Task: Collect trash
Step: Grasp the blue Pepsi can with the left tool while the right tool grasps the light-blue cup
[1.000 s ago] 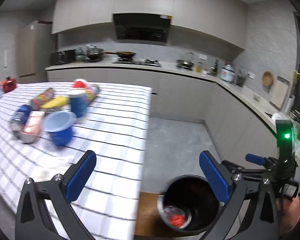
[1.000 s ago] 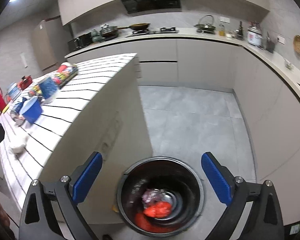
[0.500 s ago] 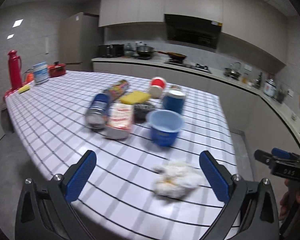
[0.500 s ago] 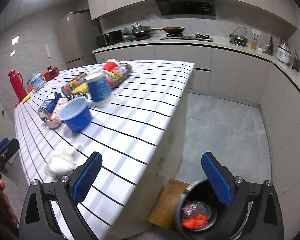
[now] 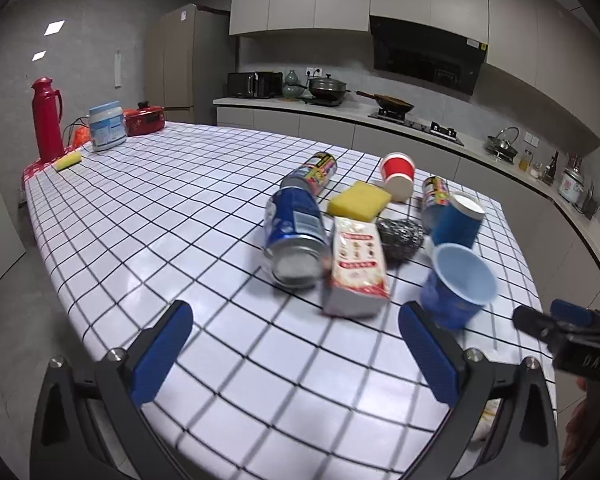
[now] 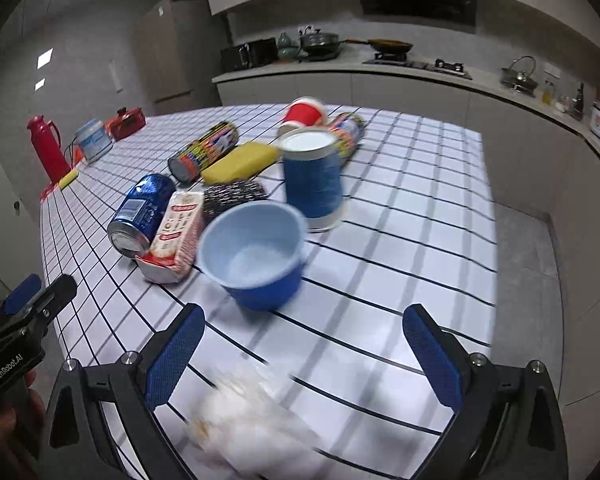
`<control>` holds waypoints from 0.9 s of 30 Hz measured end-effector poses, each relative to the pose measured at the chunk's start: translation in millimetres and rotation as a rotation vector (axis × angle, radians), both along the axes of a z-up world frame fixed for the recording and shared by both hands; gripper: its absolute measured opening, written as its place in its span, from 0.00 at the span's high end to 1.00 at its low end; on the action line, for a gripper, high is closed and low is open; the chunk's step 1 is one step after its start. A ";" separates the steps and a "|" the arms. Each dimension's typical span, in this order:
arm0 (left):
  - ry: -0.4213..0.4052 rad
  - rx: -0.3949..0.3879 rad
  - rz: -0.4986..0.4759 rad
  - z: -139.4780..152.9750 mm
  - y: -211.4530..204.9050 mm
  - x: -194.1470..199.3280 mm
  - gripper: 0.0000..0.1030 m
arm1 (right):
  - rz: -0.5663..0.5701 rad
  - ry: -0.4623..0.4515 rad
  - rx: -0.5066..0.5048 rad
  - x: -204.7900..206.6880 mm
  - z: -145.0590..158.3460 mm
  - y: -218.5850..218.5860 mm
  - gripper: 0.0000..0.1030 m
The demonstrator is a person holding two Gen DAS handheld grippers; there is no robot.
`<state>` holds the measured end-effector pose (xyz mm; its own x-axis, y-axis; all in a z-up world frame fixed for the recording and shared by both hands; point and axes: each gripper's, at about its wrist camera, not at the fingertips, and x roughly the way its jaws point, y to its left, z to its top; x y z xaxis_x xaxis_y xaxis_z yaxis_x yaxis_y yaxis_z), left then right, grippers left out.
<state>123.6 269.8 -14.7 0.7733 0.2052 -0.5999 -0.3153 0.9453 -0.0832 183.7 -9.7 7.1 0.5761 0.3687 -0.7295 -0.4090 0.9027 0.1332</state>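
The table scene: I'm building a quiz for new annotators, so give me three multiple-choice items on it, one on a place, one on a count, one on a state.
1. Where does the steel scourer lie?
A. Beside the red flask
B. Between the carton and the blue cups
C. Inside the bowl

2. How many yellow sponges are on the table?
A. One
B. Two
C. Four

3. How are the right tongs?
A. Shut on a cup
B. Shut on the tissue
C. Open, empty

Answers:
1 B: it sits next to the carton, left of the cups.
2 B: a sponge mid-table, another by the flask.
3 C: jaws spread above the crumpled tissue.
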 end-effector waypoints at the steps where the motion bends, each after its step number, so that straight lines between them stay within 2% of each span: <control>1: 0.004 -0.001 -0.005 -1.4 3.0 3.4 0.00 | 0.005 0.008 -0.004 3.2 -2.4 8.8 0.02; 9: 0.030 -0.017 -0.060 -10.8 28.4 44.9 0.00 | 0.002 0.081 -0.079 36.3 -26.2 62.4 0.02; 17: 0.042 -0.038 -0.104 -14.6 32.5 93.2 0.00 | -0.115 0.097 -0.053 50.4 -29.0 40.9 0.05; 21: 0.092 -0.060 -0.118 -25.0 36.2 117.2 0.00 | -0.125 0.127 -0.039 55.6 -33.8 35.6 0.21; 23: 0.115 -0.072 -0.117 -31.5 40.5 120.4 0.01 | -0.124 0.131 -0.041 55.6 -35.8 36.3 0.22; 26: 0.126 -0.111 -0.125 -37.0 52.8 115.5 0.15 | -0.121 0.125 -0.051 56.1 -34.7 38.5 0.22; 27: 0.124 -0.126 -0.132 -37.1 57.4 111.0 0.24 | -0.121 0.116 -0.052 56.4 -32.9 39.0 0.22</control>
<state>234.6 327.2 -51.8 0.7068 0.0243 -0.7069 -0.2050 0.9636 -0.1718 240.2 29.3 -25.9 0.5249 0.2618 -0.8099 -0.2813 0.9514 0.1252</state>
